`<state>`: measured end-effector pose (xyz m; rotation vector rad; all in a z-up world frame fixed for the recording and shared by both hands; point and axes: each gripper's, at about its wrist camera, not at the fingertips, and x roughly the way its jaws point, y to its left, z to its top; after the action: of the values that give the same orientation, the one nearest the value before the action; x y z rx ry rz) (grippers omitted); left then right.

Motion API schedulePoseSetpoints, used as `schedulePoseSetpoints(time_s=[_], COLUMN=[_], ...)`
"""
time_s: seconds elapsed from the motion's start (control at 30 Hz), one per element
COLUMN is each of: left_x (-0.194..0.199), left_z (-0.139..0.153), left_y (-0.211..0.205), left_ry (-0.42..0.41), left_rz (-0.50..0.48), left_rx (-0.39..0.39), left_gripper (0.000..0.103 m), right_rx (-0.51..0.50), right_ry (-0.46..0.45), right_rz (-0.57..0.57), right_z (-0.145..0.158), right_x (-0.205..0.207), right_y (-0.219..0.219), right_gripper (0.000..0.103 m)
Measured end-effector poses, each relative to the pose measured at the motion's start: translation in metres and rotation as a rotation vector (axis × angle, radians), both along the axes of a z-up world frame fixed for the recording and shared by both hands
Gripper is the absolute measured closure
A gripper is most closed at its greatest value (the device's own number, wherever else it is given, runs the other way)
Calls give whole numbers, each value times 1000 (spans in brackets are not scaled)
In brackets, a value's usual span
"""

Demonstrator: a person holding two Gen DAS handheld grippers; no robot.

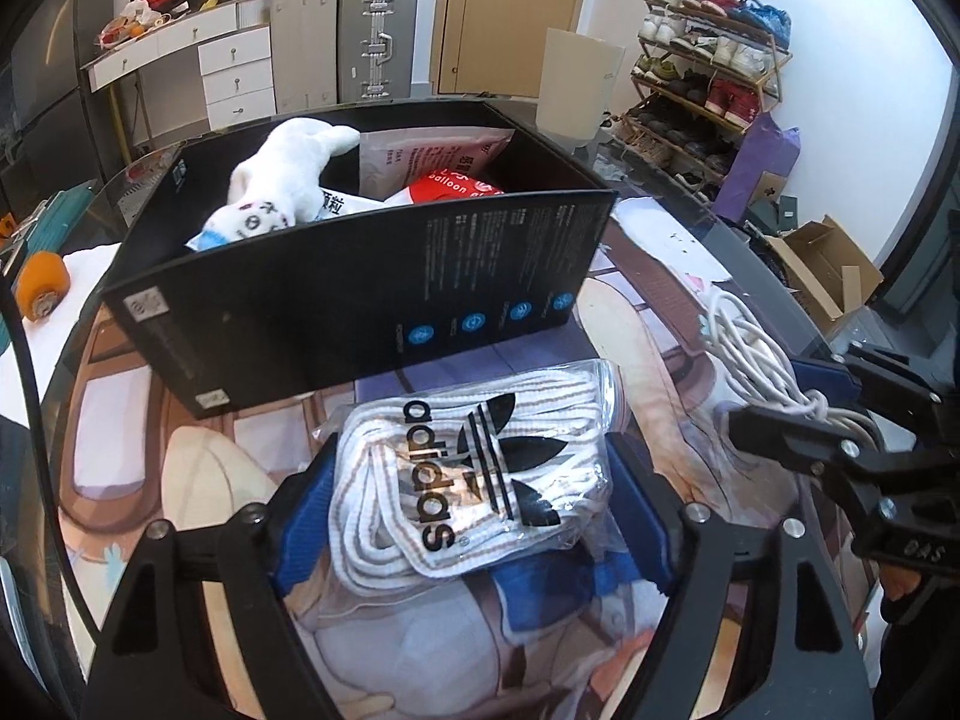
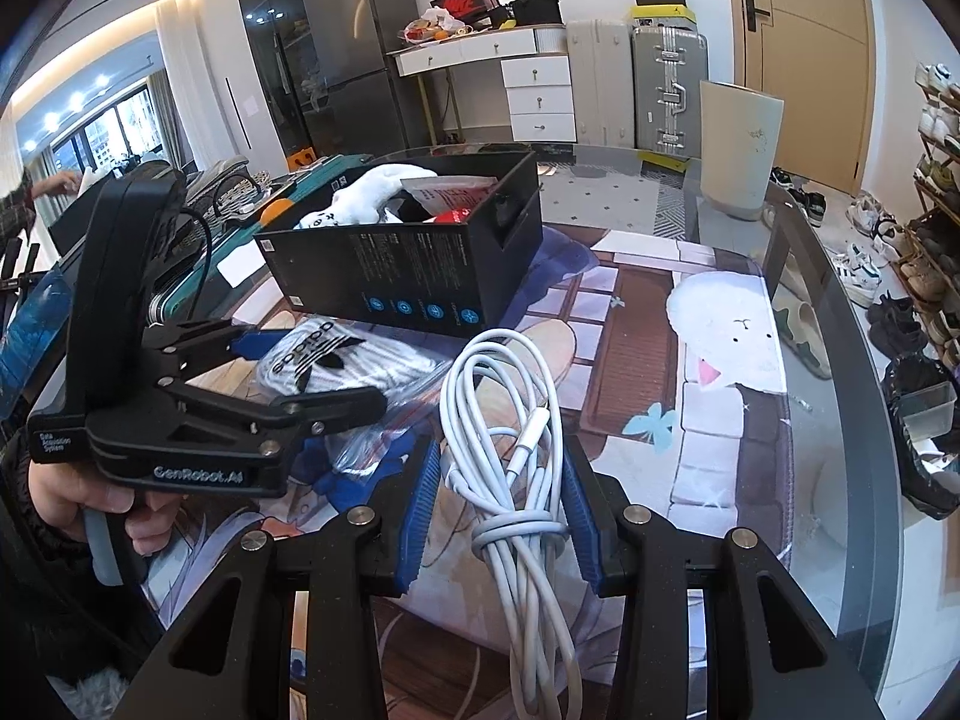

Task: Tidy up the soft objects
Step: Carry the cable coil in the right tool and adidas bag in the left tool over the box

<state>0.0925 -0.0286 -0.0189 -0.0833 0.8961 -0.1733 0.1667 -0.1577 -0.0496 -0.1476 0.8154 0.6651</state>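
The left gripper (image 1: 474, 492) straddles a bagged pack of white socks (image 1: 474, 474) on the table mat (image 1: 636, 312), just near of the black box (image 1: 360, 294); whether its pads press the bag I cannot tell. To its right, the right gripper (image 2: 498, 510) is clamped on a coiled white cable (image 2: 510, 420). A white plush toy (image 1: 276, 186) lies inside the box.

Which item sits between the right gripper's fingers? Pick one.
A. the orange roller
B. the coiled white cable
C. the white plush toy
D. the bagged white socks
B: the right gripper has its blue pads on either side of the coiled white cable, above the printed mat.
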Motion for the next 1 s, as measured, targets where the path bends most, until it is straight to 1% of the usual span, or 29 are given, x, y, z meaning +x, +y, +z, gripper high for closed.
schedulePoseSetpoints(time_s=[0.17,0.47,0.83,1.0], left_x=[-15,-33,-24,-18], left_z=[10,35,57,65], left_y=[7,32,56,65], left_ry=[-39,-112,-169,-193], left_rz=[-2,41,70,85], left_rx=[-12,-27,-37,-50], left_gripper=[23,22,22,22], right_rx=[2,12,34,15], right_ry=[-15,-54,-94,-126], right_rz=[5,35,41,63], right_z=[3,11,21,35], right_x=[-4,-12,-15,-7], right_y=[6,19,26,40], right_gripper=[63,63,63,63])
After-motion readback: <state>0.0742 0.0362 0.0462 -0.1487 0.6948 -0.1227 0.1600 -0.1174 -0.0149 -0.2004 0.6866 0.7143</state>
